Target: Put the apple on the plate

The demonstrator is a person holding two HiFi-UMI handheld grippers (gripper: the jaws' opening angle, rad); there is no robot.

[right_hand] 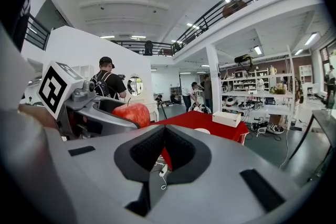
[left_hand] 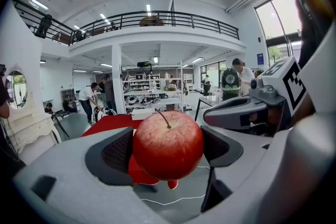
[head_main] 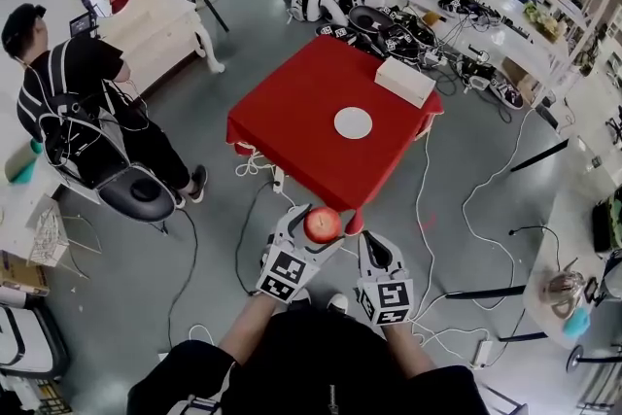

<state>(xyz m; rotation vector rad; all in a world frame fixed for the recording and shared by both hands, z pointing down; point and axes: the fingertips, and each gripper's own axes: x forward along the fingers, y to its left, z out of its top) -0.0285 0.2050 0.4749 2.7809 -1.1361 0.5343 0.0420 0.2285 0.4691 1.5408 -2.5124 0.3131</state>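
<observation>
**doorway_dave:** ok so where's the apple at right now?

**me:** Up in the air. The apple is pinched in the left gripper, with a pad pressed on each side and the stem pointing up. It's hanging over the grey floor, right at the near corner of the red table, so not over the tabletop.

**doorway_dave:** and the plate?

**me:** The white plate sits around the middle of the table, well apart from the apple. A white box lies past it by the far edge.

**doorway_dave:** other hand doing anything?

**me:** The right gripper is just beside the left one, jaws shut together on nothing. Both grippers point toward the table.

**doorway_dave:** anyone else around?

**me:** Someone in a black shirt is sitting on a chair off to the left, well apart from the table. There are white cables trailing over the floor on the right.
</observation>
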